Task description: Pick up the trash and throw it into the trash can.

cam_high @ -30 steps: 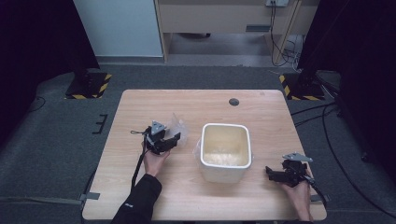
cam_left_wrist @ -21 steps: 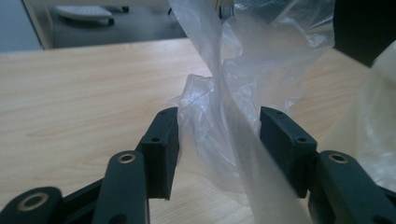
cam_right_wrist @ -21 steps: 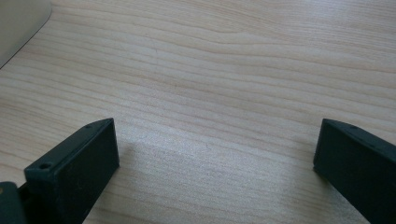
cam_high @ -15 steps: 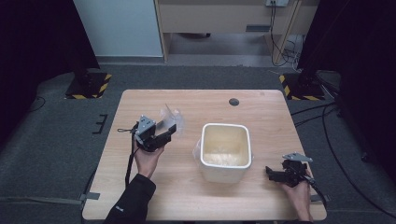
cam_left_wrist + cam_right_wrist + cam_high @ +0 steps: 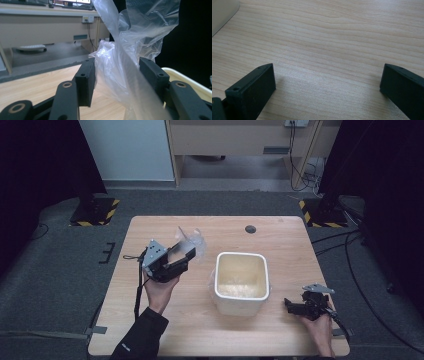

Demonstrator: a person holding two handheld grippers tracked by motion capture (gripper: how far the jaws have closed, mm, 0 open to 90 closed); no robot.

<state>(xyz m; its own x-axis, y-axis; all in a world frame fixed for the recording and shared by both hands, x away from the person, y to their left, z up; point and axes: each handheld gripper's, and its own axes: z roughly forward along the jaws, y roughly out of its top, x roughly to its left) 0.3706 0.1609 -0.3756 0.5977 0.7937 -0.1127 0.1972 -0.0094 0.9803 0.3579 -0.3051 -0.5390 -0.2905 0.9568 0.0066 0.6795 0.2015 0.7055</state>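
Observation:
A crumpled clear plastic bag point(image 5: 193, 240) hangs lifted above the left half of the wooden table point(image 5: 165, 325). My left gripper point(image 5: 189, 253) is shut on it. In the left gripper view the film point(image 5: 120, 50) bunches between the two black jaws and rises past them. The left gripper point(image 5: 117, 72) points toward a cream square bin point(image 5: 216, 276), whose rim point(image 5: 185, 77) appears at the right of that view. My right gripper point(image 5: 289, 306) rests low at the table's front right with its jaws wide apart. Nothing but bare wood lies between them point(image 5: 327, 75).
The bin stands upright at the table's centre, with some clear film lying inside it; its wall point(image 5: 222, 12) edges into the right gripper view. A round dark grommet point(image 5: 250, 229) sits near the table's far edge. Cables run along the floor on the right.
My left hand has risen and drifted left, away from the bin, carrying the plastic bag up off the table. The right hand has stayed put.

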